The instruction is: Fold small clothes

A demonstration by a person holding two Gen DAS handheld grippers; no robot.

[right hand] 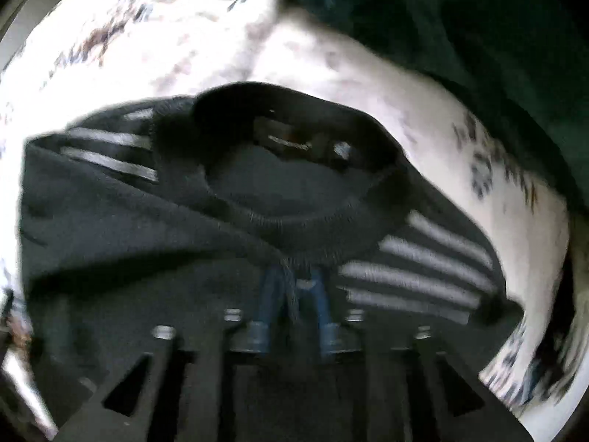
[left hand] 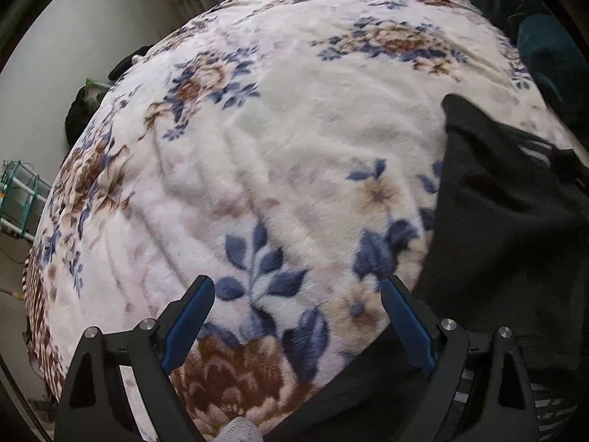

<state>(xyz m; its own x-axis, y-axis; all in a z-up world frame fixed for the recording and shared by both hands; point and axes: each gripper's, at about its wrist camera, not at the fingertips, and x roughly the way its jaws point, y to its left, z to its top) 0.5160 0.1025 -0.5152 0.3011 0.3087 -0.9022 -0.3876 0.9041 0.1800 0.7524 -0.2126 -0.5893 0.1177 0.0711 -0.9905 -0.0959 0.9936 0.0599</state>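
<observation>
Right wrist view: the right gripper [right hand: 292, 287] has its jaws drawn together on the ribbed collar [right hand: 294, 246] of the black sweater [right hand: 110, 221], pinching the front of the neckline. The garment has grey stripes [right hand: 412, 269] at both shoulders and lies on the floral blanket [right hand: 313, 62], with a dark green fabric [right hand: 460, 37] toward the blanket's far right edge. This view is motion-blurred.

Left wrist view: the left gripper [left hand: 298, 316] hangs over bare blanket with its jaws wide apart and nothing between them. The sweater [left hand: 497, 221] lies beside it, toward the right edge of the blanket [left hand: 294, 129].

Recommended procedure, judged from this layout:
1. Keep the collar pinch firm; ribbing is thick and should resist slipping.
2. Bring the left gripper to the near sweater edge or shoulder before pulling.
3. Draw both points evenly to spread the body flat; plush pile is likely to drag the knit.
</observation>
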